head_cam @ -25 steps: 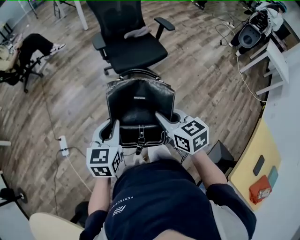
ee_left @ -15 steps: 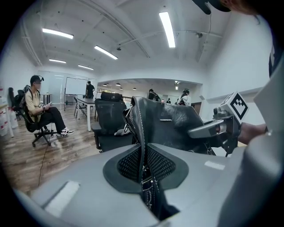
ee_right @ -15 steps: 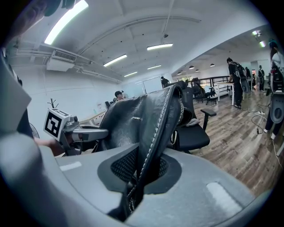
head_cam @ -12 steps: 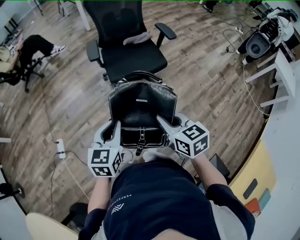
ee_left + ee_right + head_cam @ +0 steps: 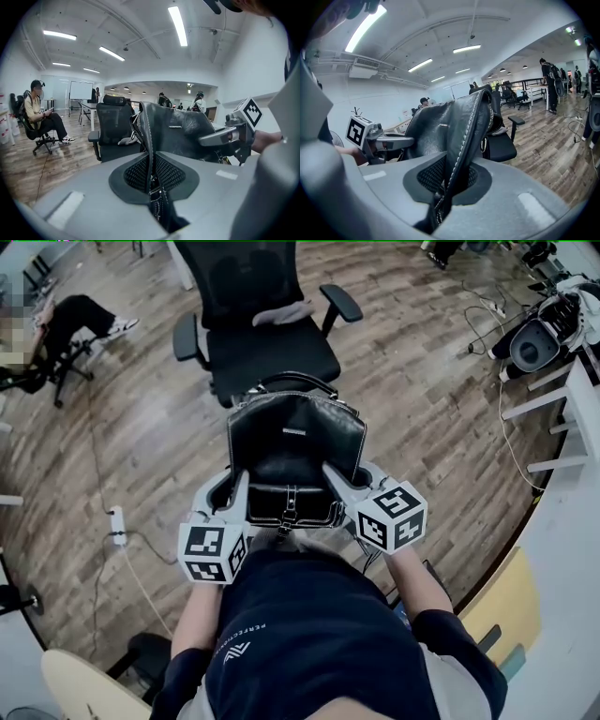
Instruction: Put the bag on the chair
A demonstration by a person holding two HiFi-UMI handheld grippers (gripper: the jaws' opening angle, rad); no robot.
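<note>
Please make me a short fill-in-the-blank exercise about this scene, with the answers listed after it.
The left tongs and right tongs are both shut on the ____.
The chair ahead is ____ in colour.
In the head view, a seated person is at the upper ____.
Missing words: bag; black; left.

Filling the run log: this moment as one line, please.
stage: carrying | left claw: shut on bag | right claw: shut on bag | chair: ahead, bag not on it
</note>
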